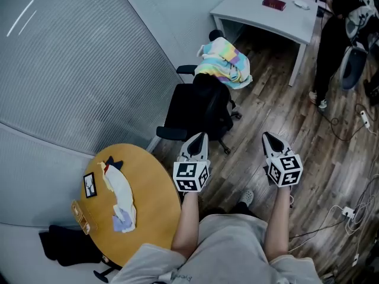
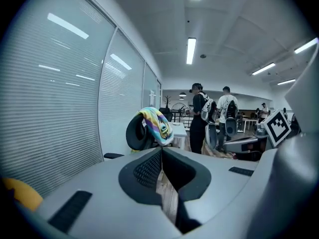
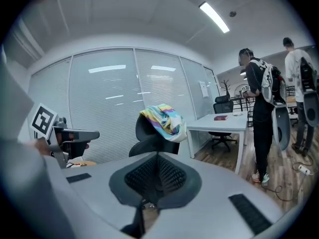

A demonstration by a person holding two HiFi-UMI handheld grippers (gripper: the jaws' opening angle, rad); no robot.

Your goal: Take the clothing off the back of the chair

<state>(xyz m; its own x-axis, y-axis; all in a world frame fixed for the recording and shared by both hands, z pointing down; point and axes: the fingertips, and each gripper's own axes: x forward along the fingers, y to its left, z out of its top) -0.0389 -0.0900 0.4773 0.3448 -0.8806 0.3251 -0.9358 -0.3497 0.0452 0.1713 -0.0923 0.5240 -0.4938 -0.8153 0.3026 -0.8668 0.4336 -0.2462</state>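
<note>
- Clothing [image 1: 225, 64]: draped over the chair [image 1: 198, 111] back, well ahead of both grippers.
- Left gripper [image 1: 199, 138], right gripper [image 1: 268, 138]: jaws pressed together, empty.
- Recommended: spread jaws on approach, pinch the fabric's top fold, and lift clear.

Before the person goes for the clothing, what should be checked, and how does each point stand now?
1. Clothing draped over the top of the chair: ok.
2. Left gripper jaws open for a grasp: not ok, shut and empty.
3. Right gripper jaws open for a grasp: not ok, shut and empty.
4. Grippers close enough to the clothing: not ok, both are short of the chair.
5. Way to the chair unobstructed: ok, only floor lies between.
6. Bystander apart from the chair: ok, standing beyond the desk.
</note>
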